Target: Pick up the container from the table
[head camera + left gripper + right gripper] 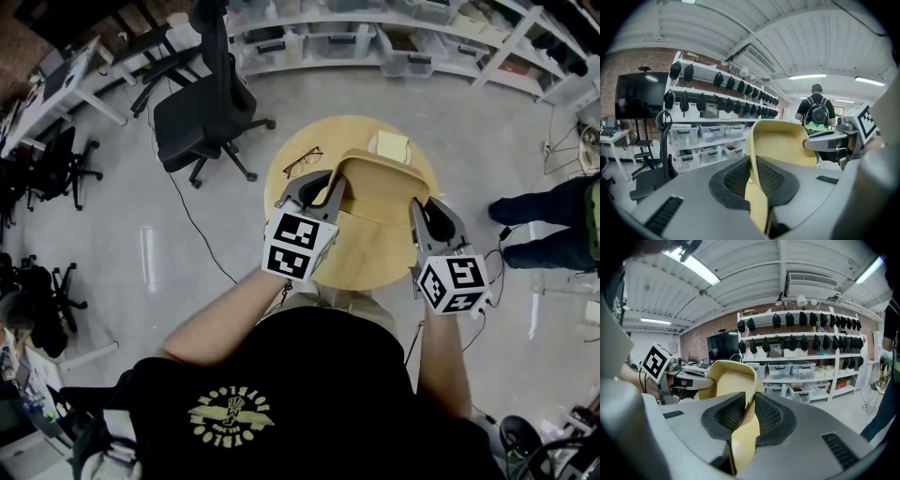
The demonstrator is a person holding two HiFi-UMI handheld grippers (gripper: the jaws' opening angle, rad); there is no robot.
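The pale-yellow moulded plastic container hangs above the round wooden tabletop, its left rim in the left tongs, its right rim in the right tongs. On the tabletop, thin-framed spectacles lie to its left, a square paper pad behind it.

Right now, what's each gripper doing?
Left gripper: closed on the container, at its rim.
Right gripper: closed on the container's opposite rim.
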